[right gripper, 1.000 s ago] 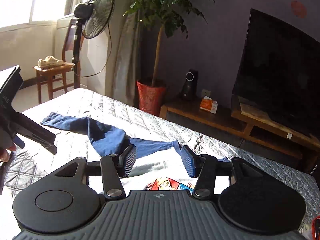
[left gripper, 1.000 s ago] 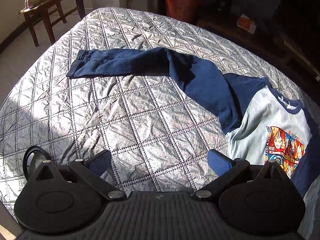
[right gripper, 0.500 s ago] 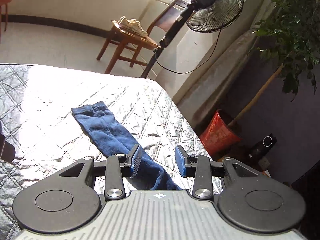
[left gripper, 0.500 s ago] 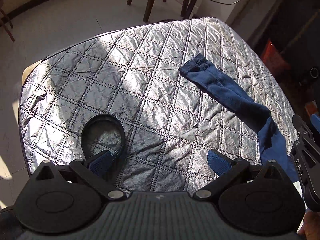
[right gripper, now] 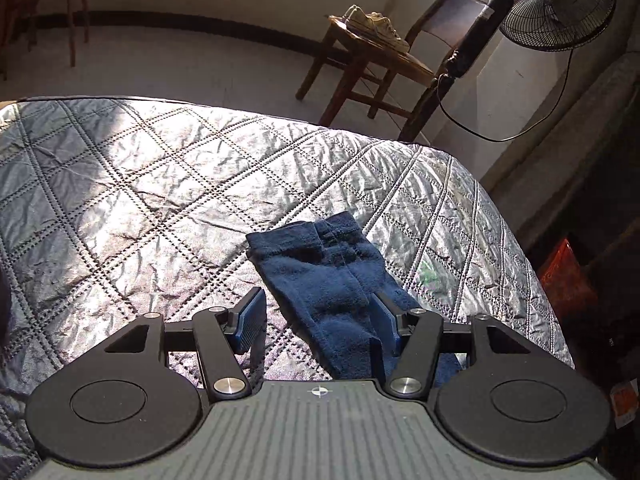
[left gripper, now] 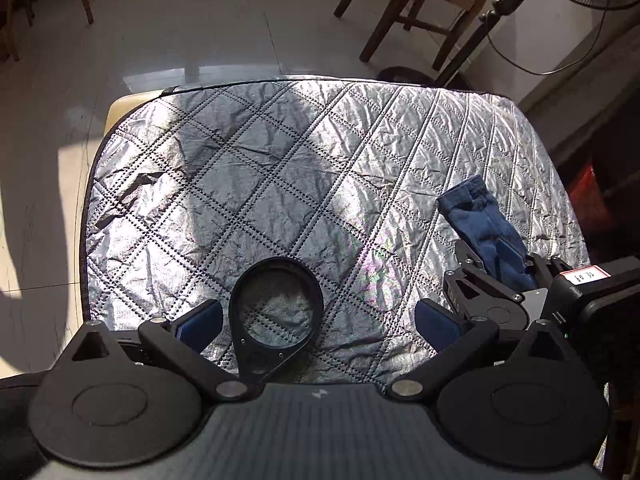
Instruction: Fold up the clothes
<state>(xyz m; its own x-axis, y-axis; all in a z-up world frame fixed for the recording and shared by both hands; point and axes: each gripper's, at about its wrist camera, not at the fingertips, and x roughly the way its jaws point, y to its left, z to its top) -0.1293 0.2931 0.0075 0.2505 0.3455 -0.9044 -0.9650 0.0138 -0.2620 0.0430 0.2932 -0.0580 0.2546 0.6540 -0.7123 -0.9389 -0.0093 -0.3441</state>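
My right tongs (right gripper: 318,322) have just been spreading and straddle the navy sleeve (right gripper: 332,280) near the bed's (right gripper: 140,184) far corner; left tongs (left gripper: 316,326) gape empty. Closing shallow could snag only one layer.

A silver quilted cover (right gripper: 168,184) lies over the bed, stitched in dark diamond lines and crinkled, with hard sunlight across most of it and soft shadows near its far edge. Past that edge runs a pale tiled floor (left gripper: 168,36), glossy where the light strikes. A wooden chair (right gripper: 372,68) stands off the far right corner with a pair of light sneakers (right gripper: 376,26) on its seat. Beside it a black pedestal fan (right gripper: 556,8) rises, its cable (right gripper: 520,136) looping down along the white wall (right gripper: 516,80). More wooden chair legs (left gripper: 48,4) show at the far left. Something red-orange (right gripper: 564,276) sits in the dark strip off the right edge.
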